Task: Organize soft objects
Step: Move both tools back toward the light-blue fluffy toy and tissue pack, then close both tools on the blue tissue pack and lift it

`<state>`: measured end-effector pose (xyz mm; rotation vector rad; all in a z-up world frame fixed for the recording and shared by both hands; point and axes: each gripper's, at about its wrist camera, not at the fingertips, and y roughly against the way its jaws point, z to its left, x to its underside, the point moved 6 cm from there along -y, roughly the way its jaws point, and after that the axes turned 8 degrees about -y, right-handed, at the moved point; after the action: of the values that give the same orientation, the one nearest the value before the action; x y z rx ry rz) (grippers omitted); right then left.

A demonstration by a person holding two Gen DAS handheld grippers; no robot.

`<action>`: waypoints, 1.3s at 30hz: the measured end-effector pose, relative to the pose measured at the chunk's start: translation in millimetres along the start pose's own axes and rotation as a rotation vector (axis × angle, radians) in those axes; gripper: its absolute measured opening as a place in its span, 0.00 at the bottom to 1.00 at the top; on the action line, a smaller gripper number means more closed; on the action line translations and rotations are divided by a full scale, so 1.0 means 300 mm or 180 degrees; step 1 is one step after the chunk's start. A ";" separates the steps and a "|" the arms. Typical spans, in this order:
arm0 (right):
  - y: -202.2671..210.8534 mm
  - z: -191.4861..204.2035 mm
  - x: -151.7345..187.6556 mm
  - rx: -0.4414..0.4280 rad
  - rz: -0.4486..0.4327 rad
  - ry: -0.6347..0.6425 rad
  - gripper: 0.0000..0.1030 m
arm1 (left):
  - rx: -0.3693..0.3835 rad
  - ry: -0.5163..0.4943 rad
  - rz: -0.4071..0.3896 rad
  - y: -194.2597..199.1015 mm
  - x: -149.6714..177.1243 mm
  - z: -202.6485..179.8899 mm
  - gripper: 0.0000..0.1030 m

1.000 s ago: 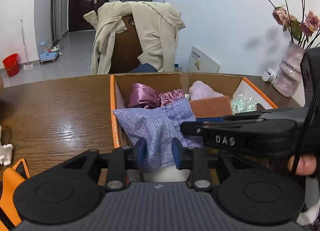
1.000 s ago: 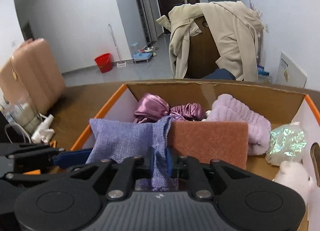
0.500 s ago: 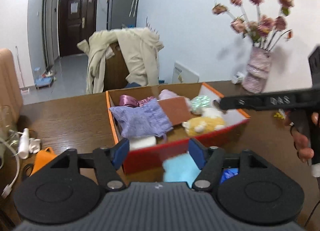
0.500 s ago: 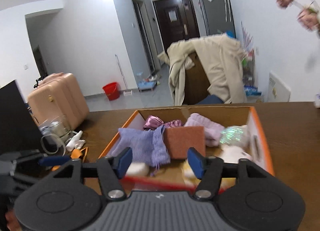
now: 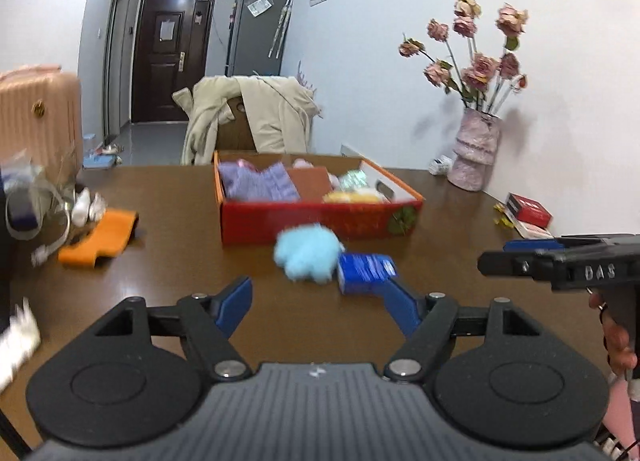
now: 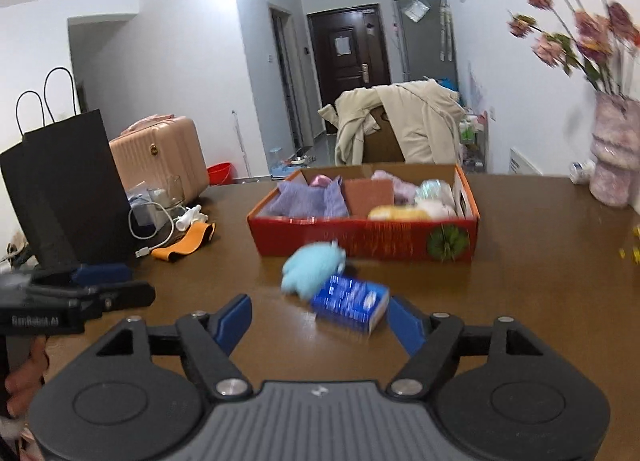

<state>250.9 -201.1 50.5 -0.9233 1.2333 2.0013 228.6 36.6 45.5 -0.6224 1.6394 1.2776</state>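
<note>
1. The left gripper [image 5: 322, 307] is hovering over the wooden table [image 5: 168, 261] with its blue fingers [image 5: 234, 303] spread wide and nothing between them.
2. The right gripper [image 6: 320, 315] is likewise gaping wide and holding nothing.
3. A fluffy light-blue soft toy [image 5: 308, 252] is lying on the table just ahead of the left gripper, and ahead and slightly left of the right gripper's centre.
4. A small blue packet [image 6: 350, 301] is lying beside the toy, apparently touching it, close to the right gripper's right finger.
5. A red box [image 6: 364, 239] is sitting beyond the toy, farther ahead of both grippers.
6. Inside the box, a lavender knit cloth [image 6: 306, 201] is filling the left part, a brown sponge pad [image 6: 368, 193] is sitting mid-box, and a yellow plush [image 6: 398, 213] is lying near the front wall.
7. A vase of dried roses [image 5: 476, 149] is standing far ahead to the right of the left gripper.
</note>
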 end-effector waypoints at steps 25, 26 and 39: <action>-0.100 -0.141 0.145 0.0244 0.0265 -0.0306 0.79 | 0.0093 0.0355 0.0385 -0.133 0.157 -0.005 0.83; -0.107 -0.144 0.137 0.0224 0.0256 -0.0310 0.79 | 0.0090 0.0342 0.0393 -0.146 0.152 -0.003 0.83; -0.323 -0.236 0.071 0.0026 0.0376 -0.0487 0.77 | 0.0219 0.0273 0.0620 -0.478 0.047 0.030 0.82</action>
<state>331.7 -225.8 -37.4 -0.6933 1.2345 2.1141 344.1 -0.3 -32.9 -0.4905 1.8432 1.3423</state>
